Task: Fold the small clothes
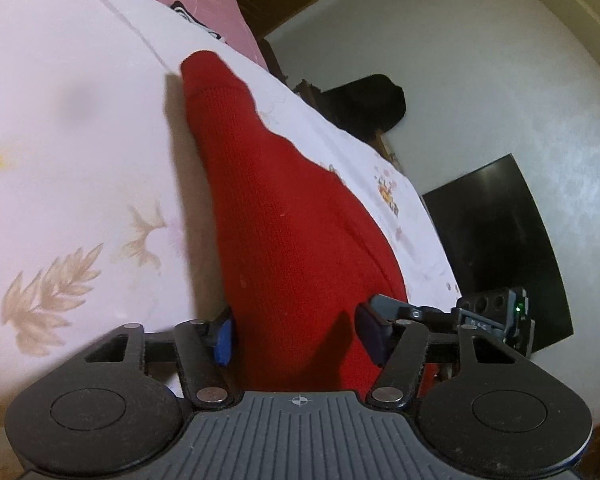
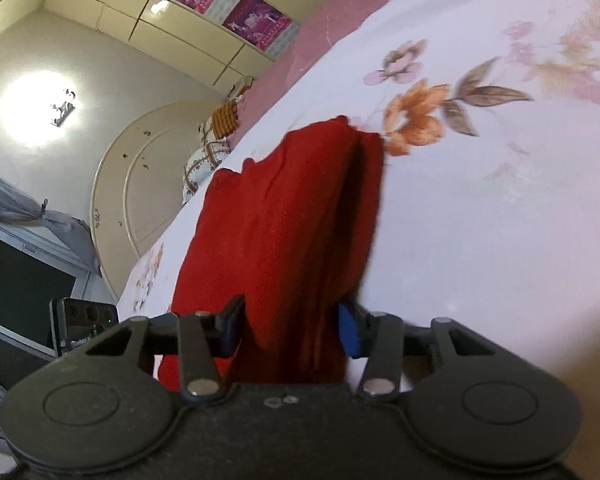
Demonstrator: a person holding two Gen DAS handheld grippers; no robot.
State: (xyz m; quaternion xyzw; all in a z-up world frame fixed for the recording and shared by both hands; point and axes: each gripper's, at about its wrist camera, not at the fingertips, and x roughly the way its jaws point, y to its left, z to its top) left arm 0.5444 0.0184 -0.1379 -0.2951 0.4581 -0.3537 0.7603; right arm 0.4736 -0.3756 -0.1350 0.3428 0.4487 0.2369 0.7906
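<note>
Gripping step of a fold. Red knitted garment lying on flowered bedsheet, near its edge. Left gripper and right gripper half open around bunched cloth; firm hold cannot be told. Next: close fully, then lift and fold over.

The red knit garment fills the gap between the left gripper's fingers, and its bunched folds fill the right gripper's too. On either side of it the flowered bedsheet lies flat and bare. A pillow sits far up the bed.
</note>
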